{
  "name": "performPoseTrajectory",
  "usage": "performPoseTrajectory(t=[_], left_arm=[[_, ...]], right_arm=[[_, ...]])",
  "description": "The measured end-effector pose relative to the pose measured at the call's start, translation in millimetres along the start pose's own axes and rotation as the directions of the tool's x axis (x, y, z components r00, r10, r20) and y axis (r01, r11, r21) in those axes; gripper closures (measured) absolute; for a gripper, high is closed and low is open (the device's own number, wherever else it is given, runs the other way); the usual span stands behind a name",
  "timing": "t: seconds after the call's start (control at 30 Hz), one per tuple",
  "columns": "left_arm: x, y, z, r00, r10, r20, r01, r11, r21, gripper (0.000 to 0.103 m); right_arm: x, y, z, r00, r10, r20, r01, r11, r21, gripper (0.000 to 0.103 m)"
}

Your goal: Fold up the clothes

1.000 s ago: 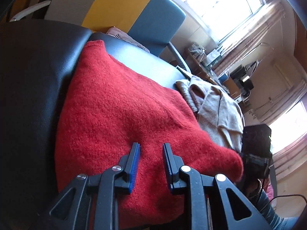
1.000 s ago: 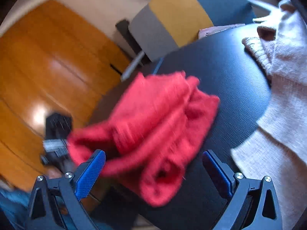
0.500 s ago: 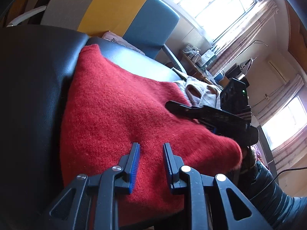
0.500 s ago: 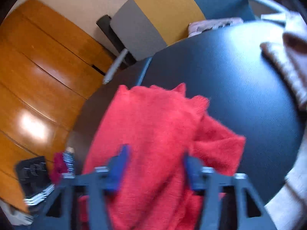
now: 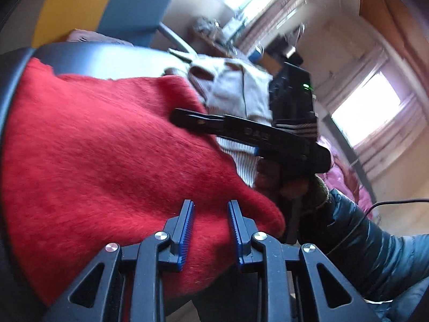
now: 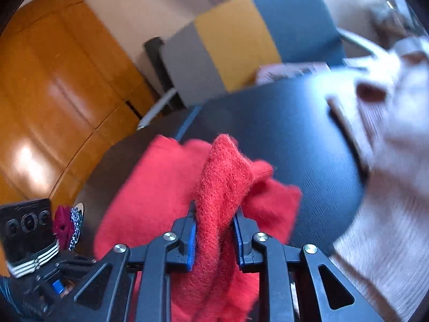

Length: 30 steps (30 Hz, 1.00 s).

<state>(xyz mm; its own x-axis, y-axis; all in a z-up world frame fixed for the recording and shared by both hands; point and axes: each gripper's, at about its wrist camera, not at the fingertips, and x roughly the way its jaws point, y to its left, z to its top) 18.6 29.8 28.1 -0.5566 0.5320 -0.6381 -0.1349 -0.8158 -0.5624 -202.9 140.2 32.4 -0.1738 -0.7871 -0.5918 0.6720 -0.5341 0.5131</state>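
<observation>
Folding was only partly done, by my reading. A red sweater [image 5: 112, 145] lay bunched on the black desk [image 6: 289, 123], toward its near-left corner, with one edge hanging over the desk's near rim — loosely doubled rather than squared into a neat packet.

At the right gripper [image 6: 214, 230] the jaws were closing, and a thick ridge of the red knit stood pinched between the blue pads, so it was grasping the sweater at its near edge. The left gripper [image 5: 210, 230] rested over the sweater's other side; its pads stood narrowly apart with red wool showing in the gap. The pads did not visibly press the cloth, so I judged it released, not clamped.

A beige knitted garment [image 5: 230, 91] lay crumpled toward the desk's right edge, just beside the red one and apparently unfolded. A striped chair [image 6: 241, 40] stood beyond the far edge.

What was left, as I judged it: carry the pinched edge across, flatten the sweater — then deal with the beige piece.
</observation>
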Motion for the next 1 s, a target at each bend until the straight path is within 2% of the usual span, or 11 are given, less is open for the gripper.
performPoseTrajectory(t=[0.13,0.27,0.33,0.4,0.47,0.57,0.63,0.73,0.8,0.9,1.0], left_arm=[[25,-9,7,0.999,0.017,-0.032,-0.017,1.0,0.006,0.077],[61,-20,9,0.986,0.142,-0.089,-0.137,0.988,0.065,0.077],[60,-25,9,0.983,0.166,-0.079,-0.16,0.984,0.078,0.077],[48,-28,9,0.985,0.161,-0.054,-0.157,0.985,0.071,0.077],[31,-30,9,0.988,0.151,-0.014,-0.15,0.987,0.058,0.076],[-5,-24,5,0.984,0.165,0.065,-0.167,0.986,0.019,0.076],[-27,-17,2,0.97,0.212,0.123,-0.212,0.977,-0.008,0.076],[-45,-4,2,0.948,0.266,0.174,-0.26,0.964,-0.057,0.075],[-47,4,-4,0.939,0.298,0.173,-0.29,0.955,-0.07,0.075],[-43,11,-16,0.94,0.308,0.149,-0.303,0.951,-0.055,0.075],[-38,15,-26,0.945,0.304,0.122,-0.302,0.953,-0.038,0.075]], right_arm=[[4,-34,-11,0.999,0.039,0.022,-0.041,0.993,0.108,0.066],[12,-47,-12,0.998,0.063,0.024,-0.066,0.987,0.15,0.065],[12,-47,-9,0.998,0.056,0.022,-0.059,0.988,0.143,0.064],[8,-45,-7,0.999,0.043,0.015,-0.045,0.99,0.132,0.062],[-5,-35,-1,0.999,0.01,0.035,-0.013,0.995,0.094,0.057],[-32,-16,8,0.996,-0.008,0.087,0.006,1.0,0.02,0.057],[-49,4,14,0.993,-0.015,0.116,0.021,0.999,-0.049,0.057],[-51,39,16,0.992,-0.006,0.126,0.019,0.995,-0.099,0.057],[-43,61,12,0.992,-0.012,0.125,0.024,0.995,-0.097,0.057],[-14,81,4,0.994,-0.057,0.097,0.06,0.998,-0.022,0.057],[17,81,-6,0.982,-0.178,0.063,0.177,0.984,0.01,0.056]])
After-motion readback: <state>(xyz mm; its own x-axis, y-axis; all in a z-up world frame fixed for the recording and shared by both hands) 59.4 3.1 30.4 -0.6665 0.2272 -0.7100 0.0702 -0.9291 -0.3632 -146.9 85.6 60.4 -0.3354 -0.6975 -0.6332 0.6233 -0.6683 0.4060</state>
